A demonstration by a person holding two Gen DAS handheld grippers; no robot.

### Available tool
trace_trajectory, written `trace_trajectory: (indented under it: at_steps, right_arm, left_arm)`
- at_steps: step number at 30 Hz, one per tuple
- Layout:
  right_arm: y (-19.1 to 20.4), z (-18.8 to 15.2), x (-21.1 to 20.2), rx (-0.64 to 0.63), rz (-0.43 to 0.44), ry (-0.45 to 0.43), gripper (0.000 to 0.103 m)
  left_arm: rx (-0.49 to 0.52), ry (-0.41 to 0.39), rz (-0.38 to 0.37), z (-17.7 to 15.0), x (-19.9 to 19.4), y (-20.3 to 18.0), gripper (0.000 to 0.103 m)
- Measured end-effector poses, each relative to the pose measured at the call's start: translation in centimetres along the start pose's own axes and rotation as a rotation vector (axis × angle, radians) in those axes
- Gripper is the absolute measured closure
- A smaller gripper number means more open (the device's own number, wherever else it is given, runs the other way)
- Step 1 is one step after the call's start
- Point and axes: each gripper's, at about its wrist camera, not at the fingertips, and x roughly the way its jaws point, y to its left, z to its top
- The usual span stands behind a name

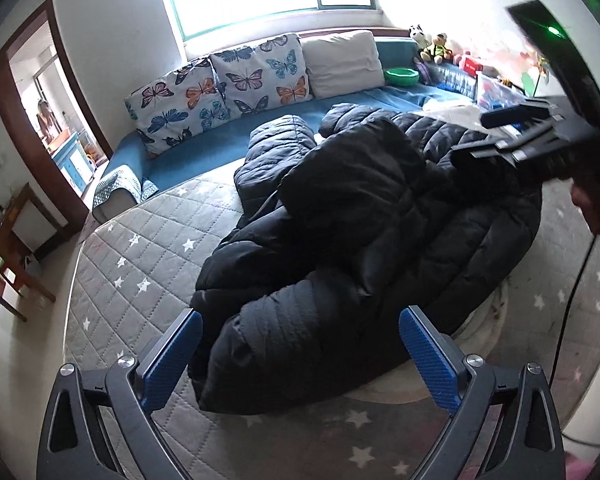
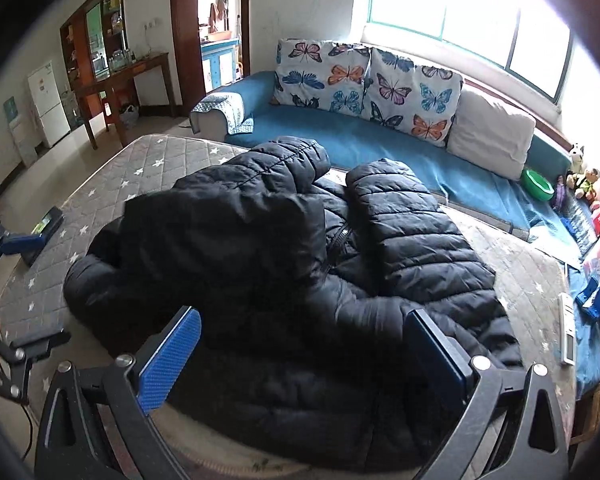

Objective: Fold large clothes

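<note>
While both tongs (left (image 1: 300,354), right (image 2: 302,356)) gape, jacket (image 2: 300,264) lies bunched.

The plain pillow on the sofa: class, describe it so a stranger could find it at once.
Under the window runs a blue sofa with three pillows along its back. The plain pillow is the end one nearest the green bowl. Unlike the two butterfly pillows beside it, it is off-white with no print.
</note>
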Motion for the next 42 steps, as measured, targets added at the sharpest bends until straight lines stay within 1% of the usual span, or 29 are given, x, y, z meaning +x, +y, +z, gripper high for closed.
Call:
trace_trajectory:
  at_steps: [3,5,9,10,11,12,13,14,15,16,17,18,19,20,21,22,24,25,26,27,30,35,38,42]
  right_arm:
    - [-0.5,0.7,1.6,0.026,0.034,0.018,0.0]
    - [-0.6,1.1,2.5,0.036,0.055,0.023,0.0]
    - [-0.6,1.6,4.4,0.05,0.092,0.039,0.0]
    - [-0.5,1.7,4.9,0.053,0.107,0.045,0.001]
    - [-0.6,1.8,5.2,0.055,0.118,0.047,0.002]
    - [-0.6,1.9,5.5,0.056,0.125,0.049,0.006]
    - [-0.5,1.9,5.7,0.06,0.136,0.054,0.011]
    - [-0.5,1.9,5.7,0.064,0.148,0.058,0.016]
    - [-0.4,1.8,5.7,0.067,0.163,0.063,0.028]
    - [-0.3,1.8,5.7,0.067,0.168,0.066,0.039]
    - [-0.3,1.8,5.4,0.066,0.164,0.064,0.043]
    - [-0.2,1.9,5.5,0.062,0.152,0.062,0.052]
    - [-0.2,1.9,5.4,0.06,0.143,0.06,0.066]
    - [-0.2,1.9,5.2,0.058,0.131,0.057,0.072]
    - [-0.4,1.9,5.0,0.059,0.124,0.05,0.078]
    - [-0.5,1.9,4.6,0.066,0.128,0.047,0.082]
    - [-0.7,1.8,3.7,0.075,0.128,0.035,0.085]
    - [-0.7,1.7,3.2,0.077,0.132,0.027,0.086]
    - [-0.7,1.6,2.7,0.076,0.129,0.018,0.087]
    - [-0.4,1.5,1.8,0.069,0.125,0.004,0.087]
    - [0.2,1.1,-0.5,0.053,0.118,-0.036,0.088]
    - [2.4,-0.3,-5.3,0.005,0.121,-0.116,0.089]
    - [4.0,-2.1,-8.4,-0.042,0.118,-0.161,0.089]
    - [5.9,-4.9,-11.0,-0.097,0.105,-0.188,0.089]
  left_arm:
    - [0.012,0.002,-0.005,0.0,0.8,0.8,0.0]
    - [0.012,0.008,-0.029,0.0,1.2,1.5,0.0]
    - [0.001,0.032,-0.127,0.0,2.4,2.8,0.001]
    - [0.003,0.034,-0.139,-0.1,2.7,2.9,0.003]
    - [0.006,0.039,-0.15,-0.1,3.0,3.0,0.008]
    - [0.005,0.047,-0.166,-0.1,3.4,3.1,0.012]
    - [0.001,0.052,-0.187,-0.1,3.6,3.1,0.013]
    - [-0.007,0.054,-0.212,-0.2,3.9,3.0,0.019]
    - [-0.01,0.061,-0.237,-0.3,4.2,3.1,0.021]
    - [-0.007,0.059,-0.24,-0.3,4.2,3.0,0.021]
    - [0.003,0.048,-0.238,-0.3,4.2,2.8,0.023]
    - [0.015,0.041,-0.241,-0.3,4.2,2.7,0.027]
    - [0.023,0.037,-0.241,-0.3,4.2,2.7,0.029]
    - [0.027,0.034,-0.238,-0.3,4.3,2.6,0.034]
    - [0.032,0.027,-0.236,-0.3,4.3,2.5,0.046]
    - [0.041,0.019,-0.231,-0.4,4.2,2.4,0.051]
    - [0.04,0.009,-0.224,-0.5,3.9,2.1,0.063]
    - [0.038,0.005,-0.224,-0.6,3.6,2.0,0.066]
    - [0.036,0.002,-0.224,-0.7,3.4,1.8,0.072]
    - [0.033,-0.002,-0.225,-0.8,3.1,1.7,0.074]
    - [0.038,-0.011,-0.222,-1.4,1.7,1.2,0.077]
    - [0.055,-0.025,-0.219,-3.2,-0.6,0.5,0.079]
    - [0.081,-0.038,-0.223,-5.1,-2.3,0.1,0.08]
    - [0.115,-0.03,-0.222,-7.8,-3.8,-1.0,0.08]
